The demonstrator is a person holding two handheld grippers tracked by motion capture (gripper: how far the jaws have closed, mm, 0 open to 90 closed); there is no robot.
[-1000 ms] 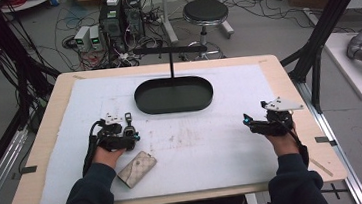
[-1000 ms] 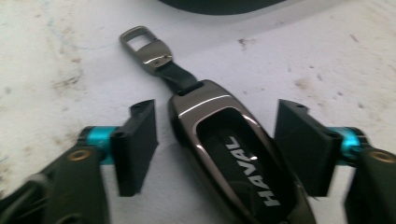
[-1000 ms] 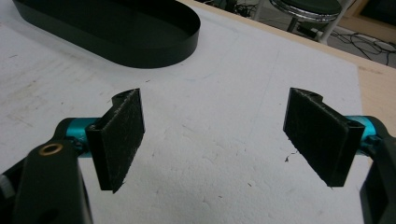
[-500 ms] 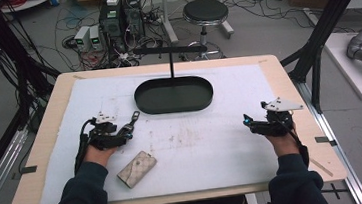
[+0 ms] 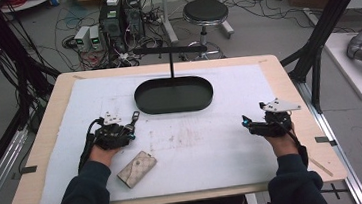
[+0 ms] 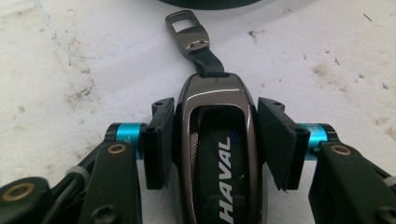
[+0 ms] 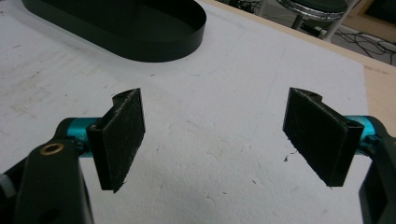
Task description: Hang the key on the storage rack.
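Closed in just now on the key (image 6: 217, 154), as against a second ago: left gripper (image 5: 126, 130) hardly shifted on the mat (image 5: 235, 167), jaws drawn together until both pads (image 6: 159, 140) sit on the key's two long flanks. Clamped there now, near the middle of the body, with strap (image 6: 208, 63) and metal clip (image 6: 187, 35) trailing out past the jaw tips toward the far side. Nothing else changed: right gripper (image 5: 245, 122) where it was, pouch (image 5: 136, 169) where it was.

Key itself: left half of the mat, low on it or just off it, well short of the tray (image 5: 174, 95).

Likely handling: light, stiff, a hard shell with a glossy dark metal frame, so slippery under the pads. Curved, tapering flanks, so apt to squirt forward or back if squeezed near either end. Best held as now, across the widest part, pads flat on the sides, firm but not crushing. Face probably easy to scratch, so better lifted than dragged. Strap soft and limp, clip free to swing and tap the mat or the tray's rim when moved. No good as a first hold, though fine for a second gripper to steady.

Farther out: pouch just near and right of the left hand, lying flat and apart from the key. Tray with its upright post at the far middle. Right gripper at the right of the mat, jaws wide apart, nothing between them, well away from everything.
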